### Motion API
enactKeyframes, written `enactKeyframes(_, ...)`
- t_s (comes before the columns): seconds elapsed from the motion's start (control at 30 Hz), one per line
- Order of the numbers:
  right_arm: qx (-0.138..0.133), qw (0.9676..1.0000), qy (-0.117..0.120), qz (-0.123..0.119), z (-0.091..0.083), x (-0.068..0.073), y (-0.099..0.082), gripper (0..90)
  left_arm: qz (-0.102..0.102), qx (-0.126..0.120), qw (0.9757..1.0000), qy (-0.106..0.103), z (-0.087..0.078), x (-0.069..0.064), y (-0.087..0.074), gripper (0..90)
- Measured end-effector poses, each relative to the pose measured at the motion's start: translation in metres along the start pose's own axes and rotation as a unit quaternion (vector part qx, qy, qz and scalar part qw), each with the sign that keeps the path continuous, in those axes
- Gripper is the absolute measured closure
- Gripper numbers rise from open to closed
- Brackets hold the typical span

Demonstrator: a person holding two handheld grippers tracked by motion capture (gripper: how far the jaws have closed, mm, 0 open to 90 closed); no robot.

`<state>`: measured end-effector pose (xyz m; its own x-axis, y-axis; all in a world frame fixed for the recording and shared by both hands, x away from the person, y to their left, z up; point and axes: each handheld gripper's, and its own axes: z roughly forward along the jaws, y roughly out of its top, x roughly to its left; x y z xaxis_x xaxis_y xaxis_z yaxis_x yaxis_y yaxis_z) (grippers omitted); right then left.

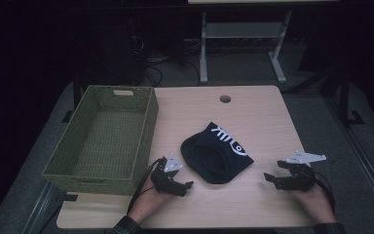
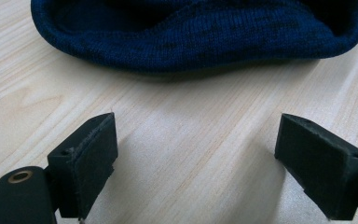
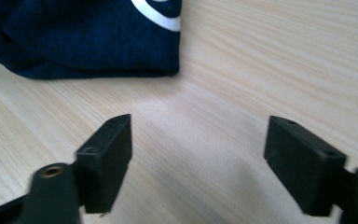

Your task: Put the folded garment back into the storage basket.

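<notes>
On the wooden table [image 1: 263, 112], right of the green woven basket [image 1: 141, 105], lies a dark blue knitted hat [image 1: 214, 156], probably light, soft and floppy, best pinched at its ribbed rim [image 2: 205, 58], between the left gripper [image 1: 187, 187] and right gripper [image 1: 269, 178], both spread apart and empty.

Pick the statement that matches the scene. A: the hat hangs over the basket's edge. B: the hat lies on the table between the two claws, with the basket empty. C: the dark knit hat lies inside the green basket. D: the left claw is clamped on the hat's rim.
B: the hat lies flat on the table with the left claw and right claw on either side, both open and apart from it; the green basket holds nothing.
</notes>
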<state>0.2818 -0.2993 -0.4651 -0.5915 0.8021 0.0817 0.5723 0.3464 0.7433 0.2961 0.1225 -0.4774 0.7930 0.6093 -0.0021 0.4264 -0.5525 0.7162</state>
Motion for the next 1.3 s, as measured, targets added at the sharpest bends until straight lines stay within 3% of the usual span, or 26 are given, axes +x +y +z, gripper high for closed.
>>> enactKeyframes(0.2,0.012,0.9999,-0.011,0.004,0.005,0.001,-0.008,14.1,0.0,-0.001,1.0,-0.001,-0.001,0.0,-0.001,12.1)
enactKeyframes(0.33,0.019,0.9997,-0.015,0.001,0.009,0.002,-0.009,13.4,0.002,0.011,0.9999,-0.004,-0.002,0.001,0.001,13.1)
enactKeyframes(0.47,0.023,0.9993,-0.024,-0.014,0.013,0.006,-0.011,11.7,-0.009,0.025,0.9996,-0.009,-0.004,0.002,0.006,13.1)
enactKeyframes(0.77,0.02,0.9994,-0.021,-0.017,0.013,0.005,-0.012,10.8,0.008,0.043,0.999,-0.011,-0.014,-0.005,0.031,13.2)
enactKeyframes(1.0,0.019,0.9994,-0.021,-0.018,0.013,0.005,-0.012,10.8,0.005,0.056,0.9981,-0.025,-0.014,-0.006,0.051,13.4)
enactKeyframes(1.1,0.019,0.9994,-0.021,-0.018,0.013,0.005,-0.012,10.8,0.015,0.076,0.9966,-0.029,-0.012,-0.005,0.063,13.4)
enactKeyframes(1.3,0.019,0.9994,-0.021,-0.018,0.013,0.005,-0.012,10.8,0.029,0.092,0.9948,-0.035,-0.01,-0.003,0.079,13.7)
